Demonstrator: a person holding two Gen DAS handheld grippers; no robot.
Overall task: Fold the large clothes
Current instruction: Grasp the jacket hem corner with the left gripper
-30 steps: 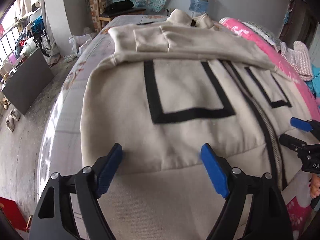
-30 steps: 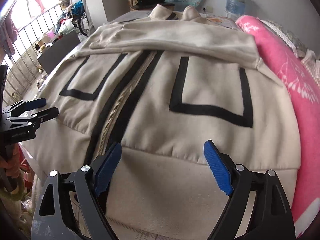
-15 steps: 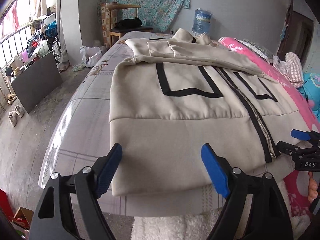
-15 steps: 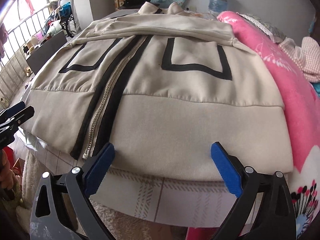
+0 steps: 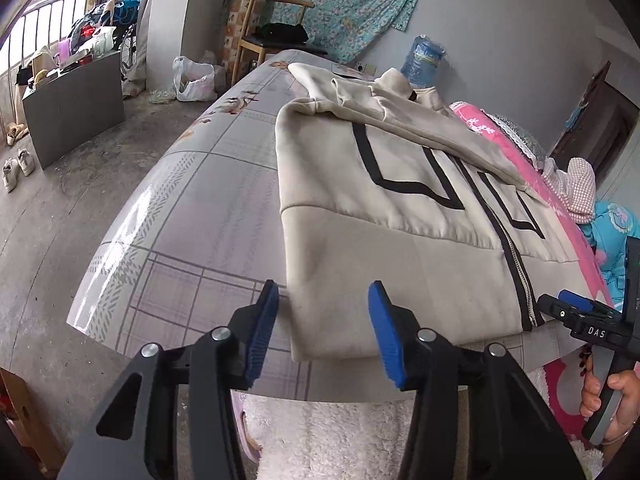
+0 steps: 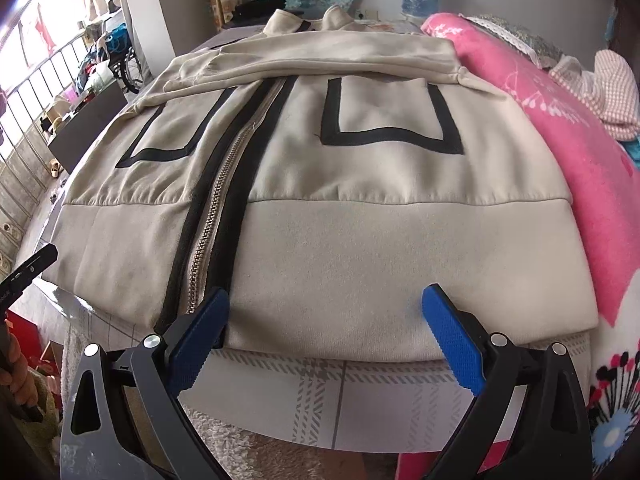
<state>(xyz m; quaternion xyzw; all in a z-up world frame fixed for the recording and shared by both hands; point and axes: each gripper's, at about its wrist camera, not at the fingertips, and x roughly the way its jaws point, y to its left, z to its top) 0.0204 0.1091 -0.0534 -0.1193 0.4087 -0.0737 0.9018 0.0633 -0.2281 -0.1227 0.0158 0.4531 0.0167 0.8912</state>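
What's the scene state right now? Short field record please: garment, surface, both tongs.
garment: beige zip-up jacket with black trim, laid flat front up, sleeves folded across the chest
surface: grey checked bed sheet; pink floral blanket beside the jacket
left tongs: jaws just been closing, straddling the jacket's bottom left corner, pads not yet pressing
right tongs: open wide at the bottom hem, right of the zipper
fold: bottom hem not yet lifted

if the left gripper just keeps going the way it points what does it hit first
Most likely the near left hem corner of the beige jacket, which already lies between the open left gripper pads, jaws just narrowing; depth is hard to judge.
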